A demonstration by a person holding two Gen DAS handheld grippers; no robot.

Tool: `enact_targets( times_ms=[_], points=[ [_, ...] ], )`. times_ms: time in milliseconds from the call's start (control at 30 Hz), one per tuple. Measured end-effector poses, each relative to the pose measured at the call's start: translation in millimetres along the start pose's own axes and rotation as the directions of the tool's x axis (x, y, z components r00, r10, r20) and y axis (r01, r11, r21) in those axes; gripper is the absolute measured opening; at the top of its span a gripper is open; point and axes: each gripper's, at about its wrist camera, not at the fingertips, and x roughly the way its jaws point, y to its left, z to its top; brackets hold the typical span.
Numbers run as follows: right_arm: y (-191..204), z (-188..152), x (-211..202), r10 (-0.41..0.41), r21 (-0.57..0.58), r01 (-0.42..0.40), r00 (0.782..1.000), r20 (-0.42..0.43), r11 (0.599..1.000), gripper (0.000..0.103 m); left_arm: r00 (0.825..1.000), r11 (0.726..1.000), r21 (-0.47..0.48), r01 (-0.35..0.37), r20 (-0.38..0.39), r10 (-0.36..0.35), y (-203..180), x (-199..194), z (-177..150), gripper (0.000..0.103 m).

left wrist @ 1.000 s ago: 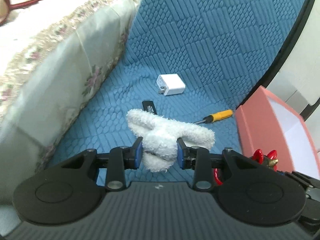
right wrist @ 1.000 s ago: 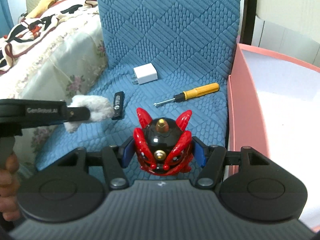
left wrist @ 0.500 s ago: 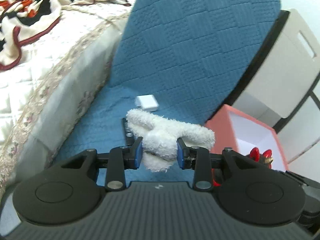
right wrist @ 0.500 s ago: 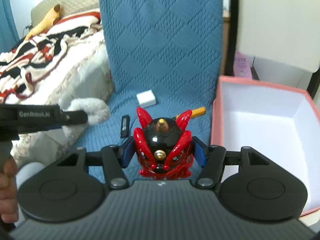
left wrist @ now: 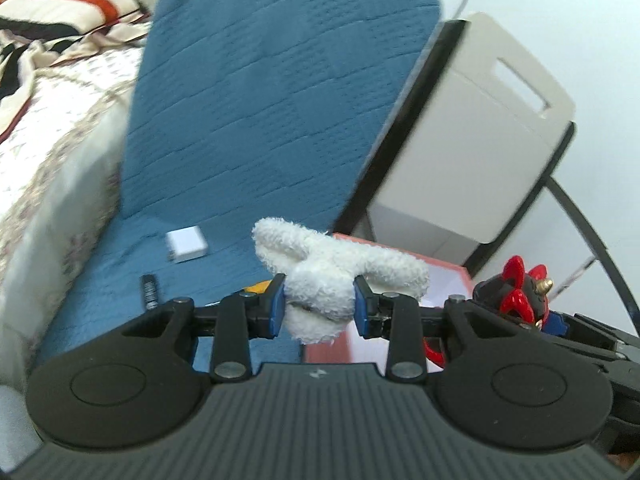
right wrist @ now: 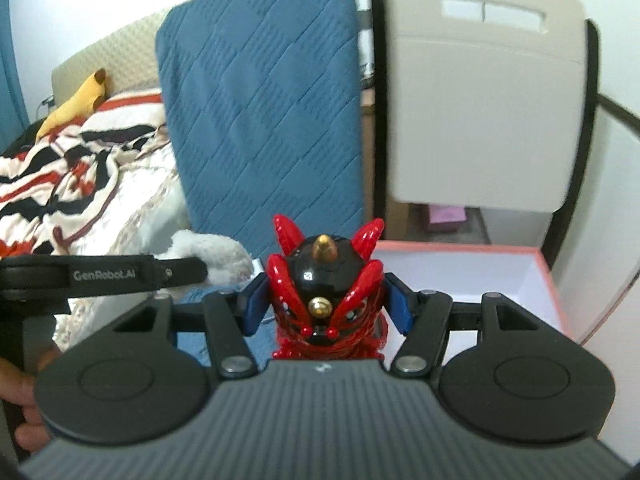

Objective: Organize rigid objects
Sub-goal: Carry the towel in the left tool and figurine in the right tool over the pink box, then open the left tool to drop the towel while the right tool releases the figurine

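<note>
My left gripper (left wrist: 319, 302) is shut on a white fluffy plush toy (left wrist: 336, 272) and holds it above the blue seat cushion (left wrist: 224, 256). My right gripper (right wrist: 326, 304) is shut on a red and black horned figurine (right wrist: 326, 292), held beside the pink box (right wrist: 552, 280). The figurine also shows in the left wrist view (left wrist: 516, 292). The plush and left gripper show in the right wrist view (right wrist: 216, 256). On the seat lie a white charger (left wrist: 186, 244), a black stick (left wrist: 149, 286) and a yellow-handled screwdriver (left wrist: 256, 287), mostly hidden.
The pink box with a white inside (left wrist: 444, 276) stands right of the blue chair, on a beige chair (right wrist: 480, 100). A bed with a floral cover (left wrist: 48, 152) and a striped blanket (right wrist: 60, 168) lies to the left.
Both grippers have lifted and tilted up with their toys. The seat objects have dropped lower in view, and the chair backs and the box now fill more of it.
</note>
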Motion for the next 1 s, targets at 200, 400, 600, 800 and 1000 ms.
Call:
enact_targets(
  times_ms=[200, 400, 600, 800, 1000],
  points=[
    [-40, 1, -8, -0.046, 0.034, 0.045, 0.999, 0.016, 0.998, 0.063, 0.999, 0.997, 0.052, 0.048, -0.009, -0.048, -52, 19, 0, 0.039],
    [-87, -16, -8, -0.093, 0.074, 0.094, 0.996, -0.014, 0.993, 0.063, 0.995, 0.994, 0.078, 0.075, -0.068, -0.07, -85, 55, -20, 0.039],
    [-129, -46, 12, -0.124, 0.117, 0.135, 0.988, -0.091, 0.984, 0.063, 0.985, 0.992, 0.094, 0.082, -0.159, -0.066, -112, 108, -47, 0.039],
    [-164, -71, 42, -0.133, 0.149, 0.16, 0.975, -0.176, 0.976, 0.063, 0.973, 0.99, 0.118, 0.08, -0.225, -0.051, -132, 151, -70, 0.039],
    [-187, -90, 68, -0.126, 0.145, 0.165, 0.961, -0.246, 0.975, 0.064, 0.954, 0.988, 0.132, 0.074, -0.298, -0.032, -145, 191, -89, 0.039]
  ],
)
